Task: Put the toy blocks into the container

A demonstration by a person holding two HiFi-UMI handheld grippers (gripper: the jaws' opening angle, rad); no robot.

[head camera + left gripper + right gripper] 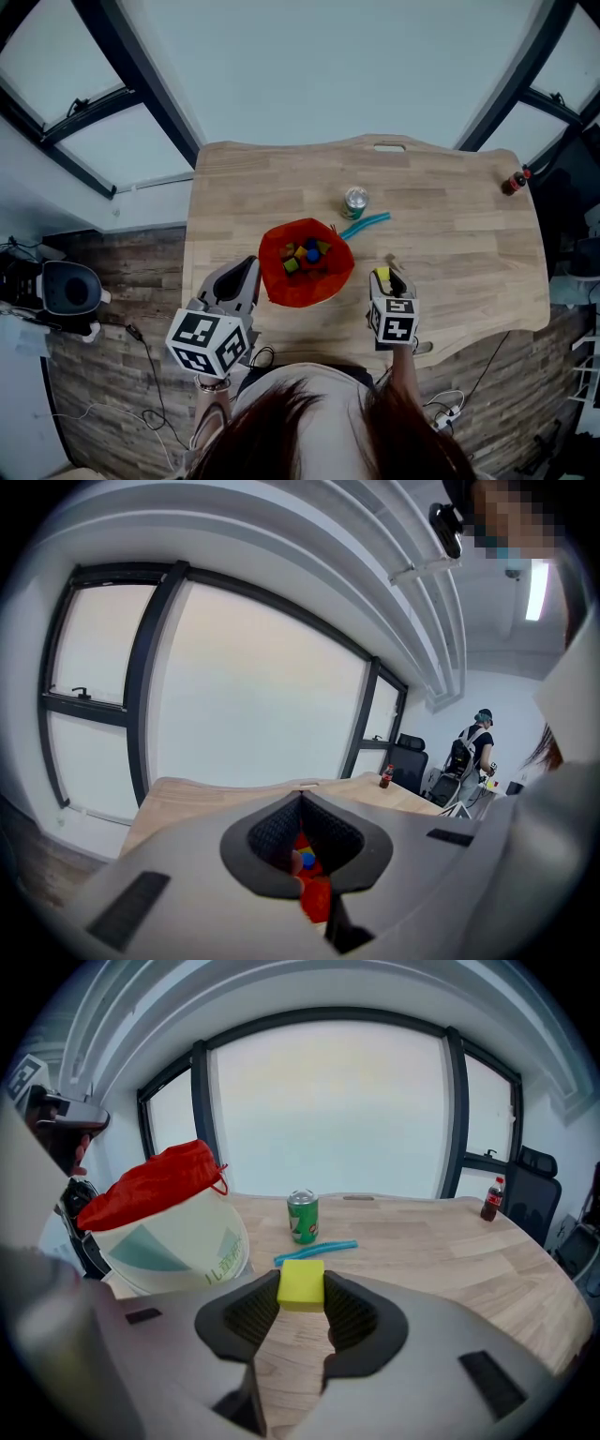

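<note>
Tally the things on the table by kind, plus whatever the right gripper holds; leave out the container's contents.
Container with red liner: 1
Green can: 1
Blue stick: 1
Small bottle: 1
Yellow block, in the right gripper: 1
Total: 5

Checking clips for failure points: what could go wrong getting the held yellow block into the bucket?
The right gripper pinches the yellow block only at its jaw tips, so it might slip on the way.
The bucket stands tall with a red liner bunched over its rim; a low swing could clip it.
The left gripper sits shut beside the bucket, not steadying it, so a knock may shift it.
</note>
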